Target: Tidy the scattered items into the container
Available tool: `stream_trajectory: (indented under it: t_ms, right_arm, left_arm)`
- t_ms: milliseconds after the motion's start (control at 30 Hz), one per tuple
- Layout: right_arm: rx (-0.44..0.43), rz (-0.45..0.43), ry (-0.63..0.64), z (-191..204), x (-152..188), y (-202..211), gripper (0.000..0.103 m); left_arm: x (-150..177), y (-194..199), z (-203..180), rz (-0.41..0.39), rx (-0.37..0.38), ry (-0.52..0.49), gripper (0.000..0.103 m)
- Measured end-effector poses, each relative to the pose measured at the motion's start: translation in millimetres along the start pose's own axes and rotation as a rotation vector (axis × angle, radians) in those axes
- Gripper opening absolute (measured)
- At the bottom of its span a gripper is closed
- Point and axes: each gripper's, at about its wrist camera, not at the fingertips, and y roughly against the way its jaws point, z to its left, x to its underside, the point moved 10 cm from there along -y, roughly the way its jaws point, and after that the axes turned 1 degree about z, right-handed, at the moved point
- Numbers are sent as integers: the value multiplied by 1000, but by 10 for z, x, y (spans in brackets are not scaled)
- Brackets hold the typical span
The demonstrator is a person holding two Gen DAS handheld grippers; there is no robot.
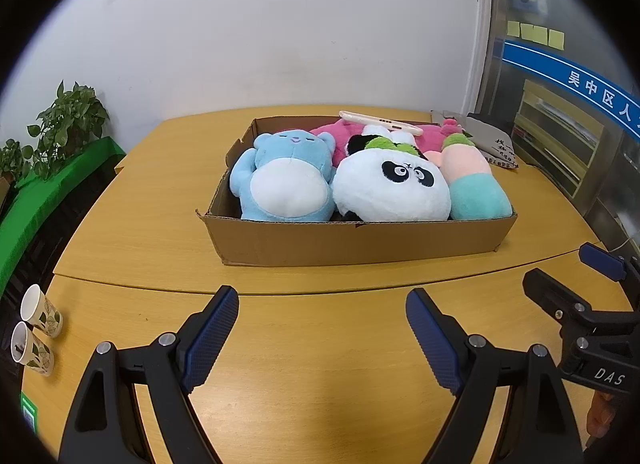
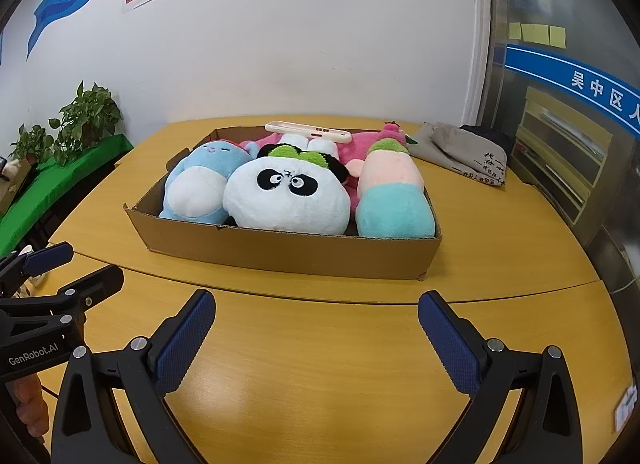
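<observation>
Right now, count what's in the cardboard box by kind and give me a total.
Plush toys: 4 (blue bear, panda, pink plush, pink-and-teal plush)
Phones: 1 (white phone lying on top at the back)
Total in the cardboard box: 5

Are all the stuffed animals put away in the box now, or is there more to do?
Nearly done, it looks like. The blue bear, panda, pink plush and pink-and-teal plush all lie in the cardboard box, a phone on top. Both the left hand-held gripper and right hand-held gripper are open and empty. No toys remain on the table.
</observation>
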Motion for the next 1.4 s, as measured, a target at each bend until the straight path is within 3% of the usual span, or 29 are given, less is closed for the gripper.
stream_trajectory:
  t_ms: [467,733,867,1000,1200,1400]
  right_arm:
    - [8,-13,-6,-100,18,-6,103]
    - [-54,-78,40,-208,55,102,103]
    - [-103,-104,50,-483,220,137,103]
    - [-79,-42,58,-994,547,-36,103]
    - [-55,118,24,-1864,1055,-437,103]
    - [-141,201,63,-2010,1376,-678,103]
  left_arm:
    - [54,-26,114,-6,25,-8,86]
    - [387,-98,656,5,16,-22,86]
    - [638,-239,975,44,-12,-53,86]
    - [974,-490,1406,140,-29,-61,86]
    - [1253,-746,1834,220,-10,-43,86]
    - [1347,-835,2026,231,12,-45,89]
